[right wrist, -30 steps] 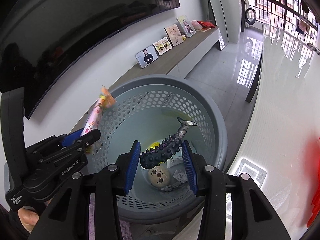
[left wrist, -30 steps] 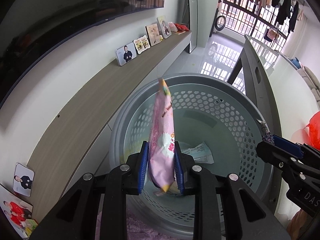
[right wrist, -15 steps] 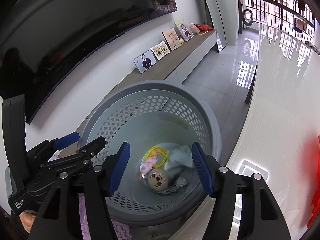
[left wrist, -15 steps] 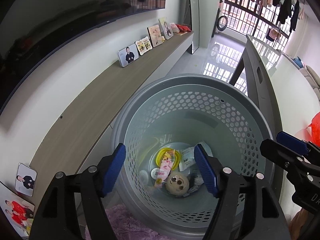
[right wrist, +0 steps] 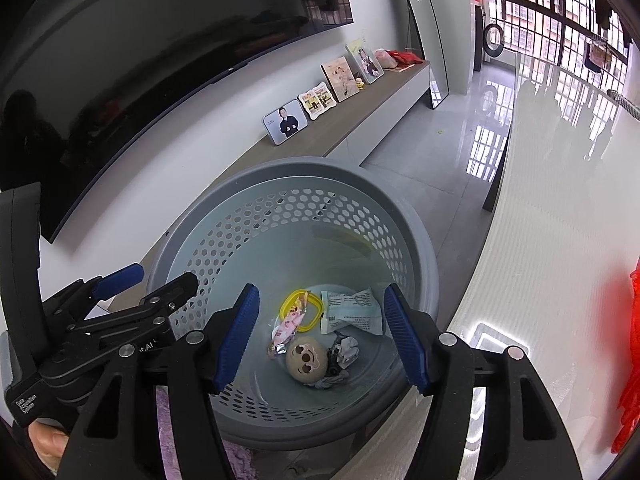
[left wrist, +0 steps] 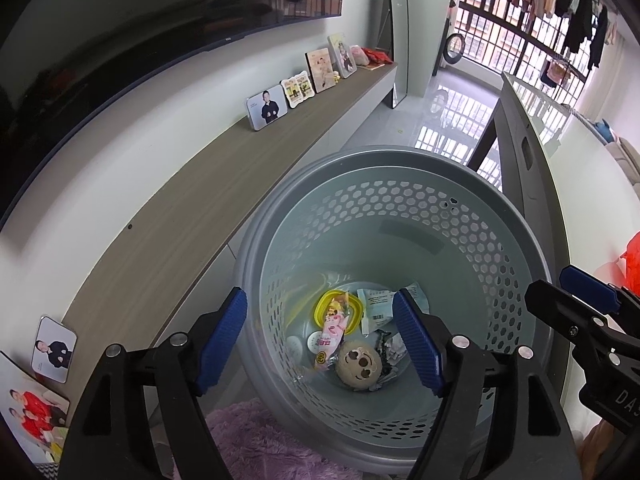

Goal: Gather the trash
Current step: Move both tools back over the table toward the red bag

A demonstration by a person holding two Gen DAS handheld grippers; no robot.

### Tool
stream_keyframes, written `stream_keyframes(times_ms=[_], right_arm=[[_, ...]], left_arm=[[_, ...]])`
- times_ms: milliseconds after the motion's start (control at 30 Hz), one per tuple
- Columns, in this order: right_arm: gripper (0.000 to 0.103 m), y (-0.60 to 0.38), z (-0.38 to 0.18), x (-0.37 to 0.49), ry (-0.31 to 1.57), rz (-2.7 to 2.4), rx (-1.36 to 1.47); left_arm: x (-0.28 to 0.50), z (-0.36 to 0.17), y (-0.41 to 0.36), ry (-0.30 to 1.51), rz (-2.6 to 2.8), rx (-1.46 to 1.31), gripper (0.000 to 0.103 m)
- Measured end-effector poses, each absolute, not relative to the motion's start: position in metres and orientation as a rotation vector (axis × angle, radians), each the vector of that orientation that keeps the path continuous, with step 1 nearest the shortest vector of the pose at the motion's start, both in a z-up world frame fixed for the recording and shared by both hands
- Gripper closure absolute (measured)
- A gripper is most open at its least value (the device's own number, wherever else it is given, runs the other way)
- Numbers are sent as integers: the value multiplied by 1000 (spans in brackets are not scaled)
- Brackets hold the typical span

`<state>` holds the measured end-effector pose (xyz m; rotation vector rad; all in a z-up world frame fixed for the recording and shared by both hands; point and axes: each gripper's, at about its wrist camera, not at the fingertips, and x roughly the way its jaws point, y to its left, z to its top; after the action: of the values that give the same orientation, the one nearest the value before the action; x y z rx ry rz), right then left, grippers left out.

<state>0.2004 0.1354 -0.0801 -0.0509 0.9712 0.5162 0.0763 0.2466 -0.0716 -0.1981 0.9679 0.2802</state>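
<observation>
Both the left gripper and right gripper hover over the basket, jaws opening and empty; lift straight clear, avoiding the rim at 12 o'clock.

Bright daylight enters from the barred windows at one o'clock, glaring off the glossy floor. Both views stay sharp centrally, bending strongly toward dark vignetted corners; the television reflects dimly.

left gripper body reads "data acquisition system"
</observation>
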Motion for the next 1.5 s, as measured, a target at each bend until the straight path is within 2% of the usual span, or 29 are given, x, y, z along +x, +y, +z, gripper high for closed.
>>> stream_keyframes(times_ms=[700,1500], right_arm=[[36,124,-75,182,956,484,-43],[34,78,-64,148,921,416,34]], left_arm=[[47,-48,243,921,290,-219,26],[14,-28,200,888,238,-194,24]])
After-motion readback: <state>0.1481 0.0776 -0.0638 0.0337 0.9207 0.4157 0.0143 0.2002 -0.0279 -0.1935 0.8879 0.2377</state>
